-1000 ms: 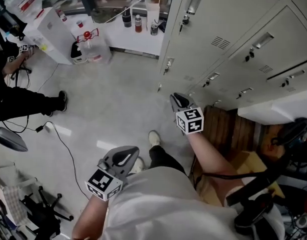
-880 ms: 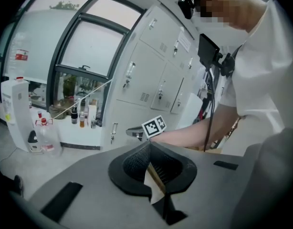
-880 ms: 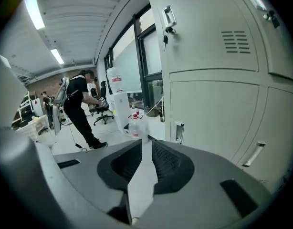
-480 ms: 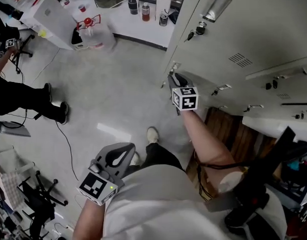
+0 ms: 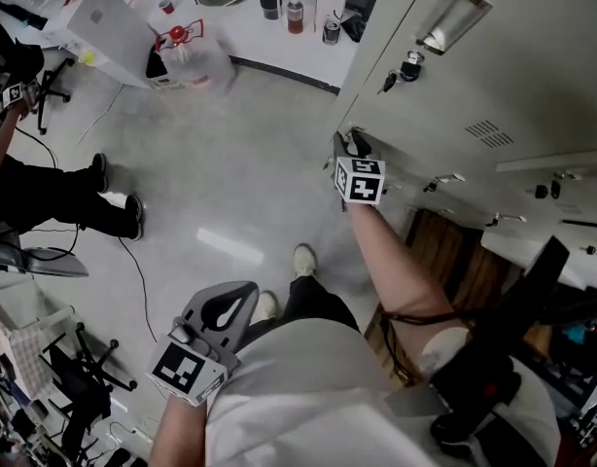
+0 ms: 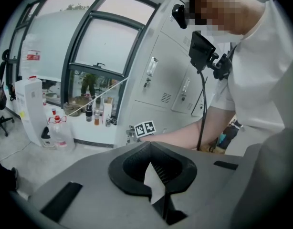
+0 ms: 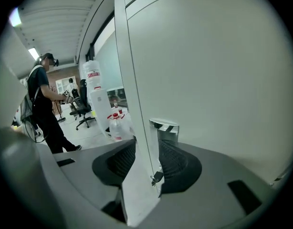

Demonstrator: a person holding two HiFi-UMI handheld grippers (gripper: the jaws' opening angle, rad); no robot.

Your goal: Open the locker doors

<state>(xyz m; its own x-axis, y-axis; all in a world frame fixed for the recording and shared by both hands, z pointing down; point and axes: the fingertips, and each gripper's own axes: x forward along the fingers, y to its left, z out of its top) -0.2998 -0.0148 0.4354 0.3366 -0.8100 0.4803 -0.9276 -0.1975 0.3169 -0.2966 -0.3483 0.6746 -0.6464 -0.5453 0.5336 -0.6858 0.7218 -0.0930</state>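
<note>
Grey metal lockers fill the right of the head view. My right gripper is at the left edge of a locker door. The jaws are opening and straddle the door's edge without pressing on it. Just beyond them are the door's chrome recessed handle and a small key. My left gripper hangs low by the person's left side, away from the lockers. It is shut with nothing in it, its tips meeting in the left gripper view.
A water jug and a white box stand on the floor at the back left. Bottles sit on a white ledge. Another person is at the left, with a cable on the floor. Brown wood panelling shows below the lockers.
My right gripper moved up and left to the locker door's edge, and its jaws opened around that edge. The left gripper stayed low at the person's side.
</note>
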